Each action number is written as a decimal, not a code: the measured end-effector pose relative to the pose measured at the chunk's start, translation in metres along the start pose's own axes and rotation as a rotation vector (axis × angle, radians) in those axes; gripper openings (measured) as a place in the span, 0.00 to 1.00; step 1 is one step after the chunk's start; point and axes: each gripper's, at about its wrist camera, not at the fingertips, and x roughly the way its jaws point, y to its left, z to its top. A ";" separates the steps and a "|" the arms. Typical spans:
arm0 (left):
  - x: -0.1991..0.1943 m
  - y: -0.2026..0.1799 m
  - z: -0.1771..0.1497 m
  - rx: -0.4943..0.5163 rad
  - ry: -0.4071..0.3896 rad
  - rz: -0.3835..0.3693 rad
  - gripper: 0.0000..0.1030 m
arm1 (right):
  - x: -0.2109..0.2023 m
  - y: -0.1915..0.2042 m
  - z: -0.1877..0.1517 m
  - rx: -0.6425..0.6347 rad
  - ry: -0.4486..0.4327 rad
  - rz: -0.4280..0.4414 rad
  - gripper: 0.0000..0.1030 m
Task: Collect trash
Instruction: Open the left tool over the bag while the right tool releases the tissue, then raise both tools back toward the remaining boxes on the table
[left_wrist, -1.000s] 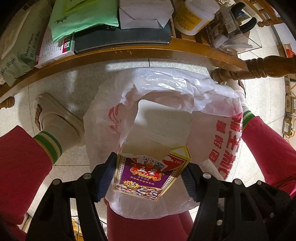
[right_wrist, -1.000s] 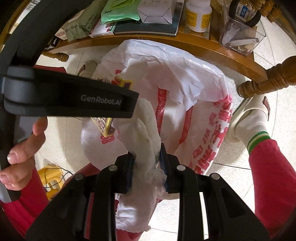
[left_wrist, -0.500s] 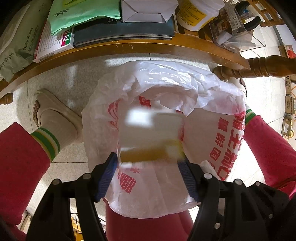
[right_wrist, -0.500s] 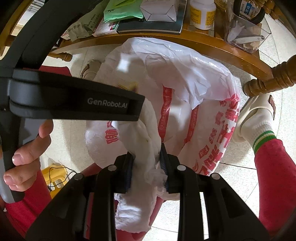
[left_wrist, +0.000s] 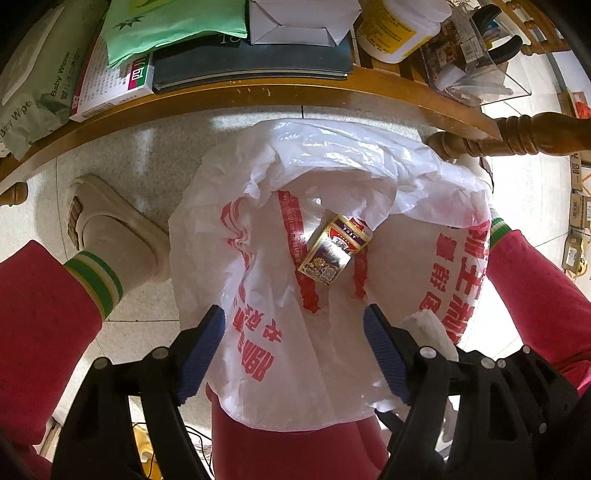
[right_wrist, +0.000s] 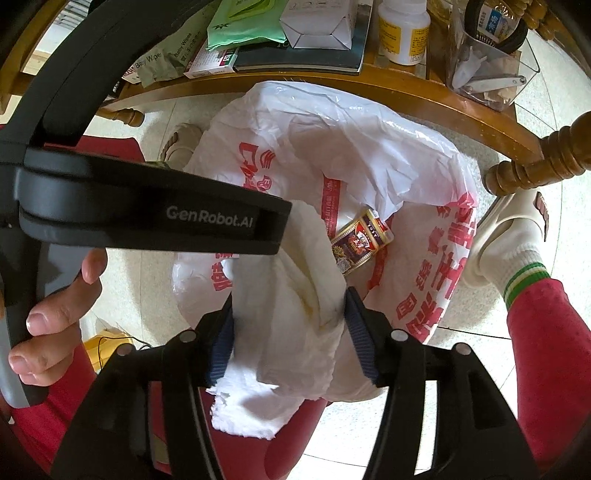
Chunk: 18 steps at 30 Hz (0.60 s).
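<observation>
Two downward-looking wrist views show a white plastic bag (left_wrist: 332, 332) with red printing, held open between a seated person's red-trousered knees, just below the curved edge of a wooden table (left_wrist: 258, 96). In the left wrist view, the left gripper (left_wrist: 293, 350) sits at 6 o'clock with its blue-padded jaws spreading wider and nothing between them; only the bag shows in the gap. A small purple and gold card box (left_wrist: 334, 249) lies loose inside the bag, just right of centre, at about 1 o'clock from the gripper, tilted on the crumpled plastic. In the right wrist view, the right gripper (right_wrist: 288, 334) is at 6 o'clock with its jaws opening; a crumpled white tissue (right_wrist: 291, 314) sits between them, touching both pads, and hangs above the bag mouth. The same card box (right_wrist: 360, 245) lies in the bag at 1 o'clock from the tissue. The left gripper's black body crosses this view at 9 o'clock, with a hand (right_wrist: 55, 314) curled around its handle. On the table at 12 o'clock sit a green packet (left_wrist: 173, 26), a dark book (left_wrist: 255, 62), a white folded carton (left_wrist: 303, 18) and a white bottle (right_wrist: 404, 31). A foot in a cream slipper (left_wrist: 107, 229) rests on the tiled floor at 9 o'clock in the left view.
</observation>
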 end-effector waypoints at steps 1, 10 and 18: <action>0.000 0.001 0.000 -0.001 0.000 0.000 0.74 | -0.001 0.000 0.000 -0.001 -0.002 0.001 0.64; -0.007 0.009 0.001 -0.032 -0.019 -0.007 0.80 | -0.003 -0.002 0.001 0.015 -0.015 -0.001 0.68; -0.011 0.009 0.001 -0.038 -0.025 -0.010 0.81 | -0.006 0.001 0.003 0.011 -0.022 -0.006 0.68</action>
